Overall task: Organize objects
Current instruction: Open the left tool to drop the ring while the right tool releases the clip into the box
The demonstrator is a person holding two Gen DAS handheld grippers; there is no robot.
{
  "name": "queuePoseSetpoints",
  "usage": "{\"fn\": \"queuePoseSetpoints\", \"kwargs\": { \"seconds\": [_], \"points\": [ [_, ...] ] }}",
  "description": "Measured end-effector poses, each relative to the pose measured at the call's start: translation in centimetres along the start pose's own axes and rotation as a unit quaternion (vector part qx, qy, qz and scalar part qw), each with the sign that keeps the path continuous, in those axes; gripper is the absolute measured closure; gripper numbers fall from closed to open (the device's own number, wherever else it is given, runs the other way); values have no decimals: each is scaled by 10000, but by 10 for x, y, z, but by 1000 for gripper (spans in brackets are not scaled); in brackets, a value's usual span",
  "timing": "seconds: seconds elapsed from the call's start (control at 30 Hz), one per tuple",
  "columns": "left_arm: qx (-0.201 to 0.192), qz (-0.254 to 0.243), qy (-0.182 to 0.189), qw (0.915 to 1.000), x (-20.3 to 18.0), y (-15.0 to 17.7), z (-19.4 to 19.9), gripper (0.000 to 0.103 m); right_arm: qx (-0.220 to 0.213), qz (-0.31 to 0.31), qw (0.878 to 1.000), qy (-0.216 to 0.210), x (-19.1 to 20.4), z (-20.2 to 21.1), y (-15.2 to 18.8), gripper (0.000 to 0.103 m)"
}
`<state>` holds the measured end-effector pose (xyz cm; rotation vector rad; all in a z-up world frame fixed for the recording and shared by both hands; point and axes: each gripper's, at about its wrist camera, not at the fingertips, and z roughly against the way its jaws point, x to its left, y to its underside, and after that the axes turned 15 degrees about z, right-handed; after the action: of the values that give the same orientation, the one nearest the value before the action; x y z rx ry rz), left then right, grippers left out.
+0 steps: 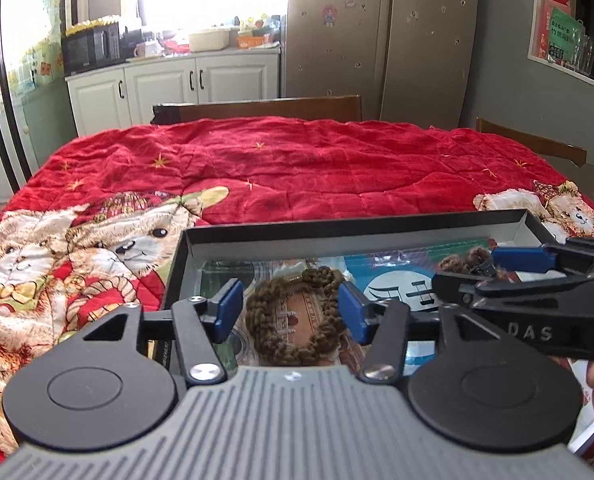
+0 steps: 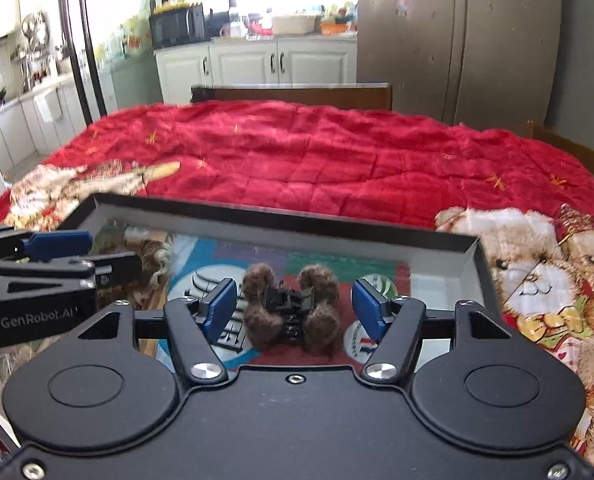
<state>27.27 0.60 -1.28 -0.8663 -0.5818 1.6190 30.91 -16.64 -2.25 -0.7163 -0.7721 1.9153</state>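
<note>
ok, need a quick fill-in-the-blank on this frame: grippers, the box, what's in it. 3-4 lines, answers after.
1. Both the left gripper and the right gripper have their jaws ____.
2. The brown braided hair ring lies inside the shallow ____.
3. The furry brown hair clip sits between the right gripper's ____-coloured pads.
4. The box rests on a ____ quilt printed with teddy bears.

Answers: open; box; blue; red

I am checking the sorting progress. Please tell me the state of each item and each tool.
left tool: open, around the brown ring, apart from it.
right tool: open, around the furry clip, apart from it.
brown ring: lying flat in the box.
furry clip: lying in the box.
box: lidless, on the red blanket.
</note>
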Motion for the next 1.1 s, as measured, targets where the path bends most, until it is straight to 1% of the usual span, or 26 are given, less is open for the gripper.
{"fn": "queuePoseSetpoints", "kwargs": {
  "seconds": [0.13,0.3,0.43,0.53,0.7,0.87,1.1],
  "points": [
    [-125,0,10,9999,-1,0,7,29,-248,-59,9997,66,-1,12,-1,41],
    [-297,-9,47,9995,-4,-2,22,28,-520,-115,9985,84,0,32,-4,41],
    [-533,-112,76,9985,-10,-5,40,24,-649,-96,9978,83,4,50,-5,41],
    [-640,-186,97,9977,-14,-6,54,24,-743,-87,9971,104,7,65,-6,41],
    [-825,-273,244,9959,-17,-7,83,22,-954,-139,9953,93,7,97,-5,41],
    [-961,-327,401,9940,-15,-4,114,20,-1092,-107,9938,190,9,130,3,41],
    [-1057,-461,518,9920,-7,11,146,17,-1111,-109,9935,219,12,168,25,41]
  ]
}}
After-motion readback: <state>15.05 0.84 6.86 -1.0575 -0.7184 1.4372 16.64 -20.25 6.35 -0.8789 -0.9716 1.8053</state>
